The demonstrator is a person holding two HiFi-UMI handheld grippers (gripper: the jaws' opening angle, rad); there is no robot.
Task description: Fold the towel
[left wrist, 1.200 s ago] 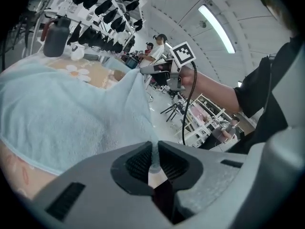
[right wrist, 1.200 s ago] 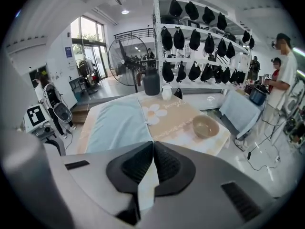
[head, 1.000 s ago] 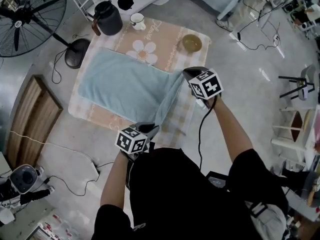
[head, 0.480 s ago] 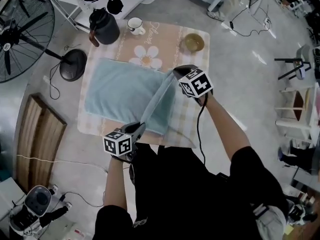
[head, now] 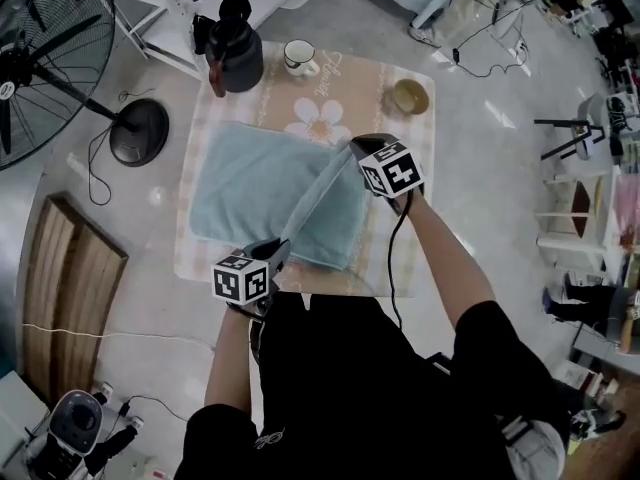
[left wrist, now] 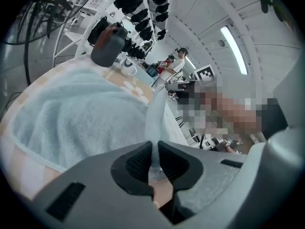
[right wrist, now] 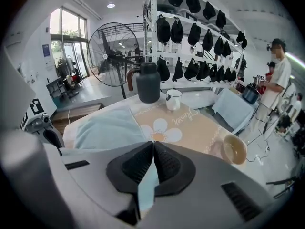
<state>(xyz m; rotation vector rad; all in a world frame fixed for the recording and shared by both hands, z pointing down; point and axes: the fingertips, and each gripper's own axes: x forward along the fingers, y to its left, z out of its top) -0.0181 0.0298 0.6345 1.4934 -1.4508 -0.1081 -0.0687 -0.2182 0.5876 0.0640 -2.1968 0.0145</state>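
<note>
One towel point(head: 262, 190), one jug point(head: 236, 56), one mug point(head: 300, 58) and one bowl point(head: 409, 96) share one mat point(head: 352, 80). Two grippers at work, left gripper point(head: 281, 245) and right gripper point(head: 356, 147); one fan point(head: 48, 40) stands by.

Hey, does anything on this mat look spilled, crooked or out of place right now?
Nothing stands out. One edge of the towel is raised off the mat, but only because the left gripper and right gripper are both shut on it mid-fold. The kettle, mug and bowl stand upright along the far edge, nothing spilled.

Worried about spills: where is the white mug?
Head view: the white mug stands at the mat's far edge, just right of the dark jug, with the tan bowl farther right.
</note>
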